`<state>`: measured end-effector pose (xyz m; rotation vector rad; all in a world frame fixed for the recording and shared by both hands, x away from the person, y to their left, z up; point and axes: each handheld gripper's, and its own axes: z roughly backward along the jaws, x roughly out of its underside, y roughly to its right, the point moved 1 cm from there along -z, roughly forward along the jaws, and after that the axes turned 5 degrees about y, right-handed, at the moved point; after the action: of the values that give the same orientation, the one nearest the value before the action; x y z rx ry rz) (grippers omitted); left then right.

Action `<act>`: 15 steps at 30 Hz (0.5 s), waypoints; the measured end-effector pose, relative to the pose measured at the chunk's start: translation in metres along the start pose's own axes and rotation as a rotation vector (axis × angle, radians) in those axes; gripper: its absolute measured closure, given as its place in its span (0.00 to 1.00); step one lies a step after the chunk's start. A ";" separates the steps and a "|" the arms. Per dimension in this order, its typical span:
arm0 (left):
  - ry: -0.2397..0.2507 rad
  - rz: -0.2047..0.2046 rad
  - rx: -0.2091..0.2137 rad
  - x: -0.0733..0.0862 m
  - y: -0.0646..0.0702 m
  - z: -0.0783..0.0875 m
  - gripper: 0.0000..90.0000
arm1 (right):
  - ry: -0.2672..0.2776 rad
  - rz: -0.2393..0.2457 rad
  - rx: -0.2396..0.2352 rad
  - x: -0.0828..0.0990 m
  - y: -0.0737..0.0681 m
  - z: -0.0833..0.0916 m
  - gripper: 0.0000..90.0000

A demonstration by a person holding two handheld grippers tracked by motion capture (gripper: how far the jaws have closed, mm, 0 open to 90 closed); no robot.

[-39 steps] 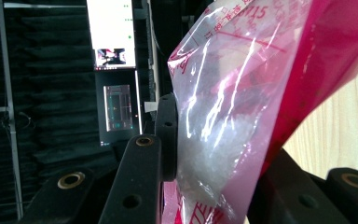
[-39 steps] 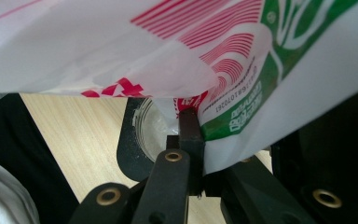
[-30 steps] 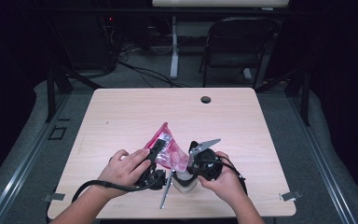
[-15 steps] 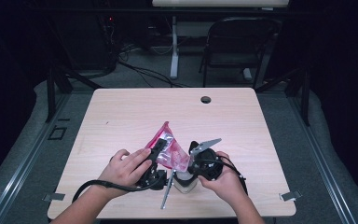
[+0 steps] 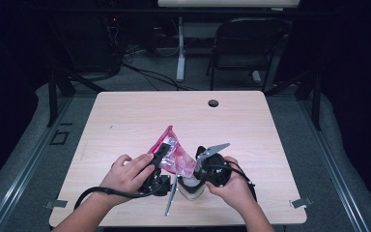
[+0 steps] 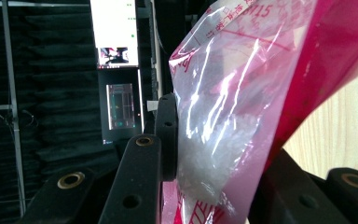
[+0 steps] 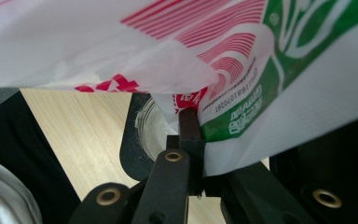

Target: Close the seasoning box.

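Observation:
A pink and clear plastic bag point(image 5: 174, 153) with white grains inside is held up over the front of the wooden table point(image 5: 125, 121). My left gripper point(image 5: 158, 155) is shut on the bag's left side; in the left gripper view the bag point(image 6: 242, 107) bulges between the pads point(image 6: 166, 135). From the right, my right gripper point(image 5: 201, 162) is shut on the bag's lower edge, and the right gripper view has that printed red, white and green edge point(image 7: 242, 121) pinched between the jaws. A small white container point(image 5: 192, 189) stands under the bag, its round clear mouth point(image 7: 149, 123) showing below.
A round cable hole point(image 5: 213, 103) sits near the table's far edge. A dark chair point(image 5: 244, 46) and cables lie beyond the table. Lit screens point(image 6: 116, 60) hang in the dark background of the left gripper view.

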<state>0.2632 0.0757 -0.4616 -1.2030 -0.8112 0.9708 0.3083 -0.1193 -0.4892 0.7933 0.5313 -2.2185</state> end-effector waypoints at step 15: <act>-0.016 0.015 0.005 0.008 0.001 0.002 0.84 | 0.005 0.014 0.005 -0.001 0.000 0.005 1.00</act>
<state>0.2647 0.0837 -0.4624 -1.1998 -0.8127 0.9947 0.3071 -0.1212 -0.4848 0.8026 0.5212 -2.2069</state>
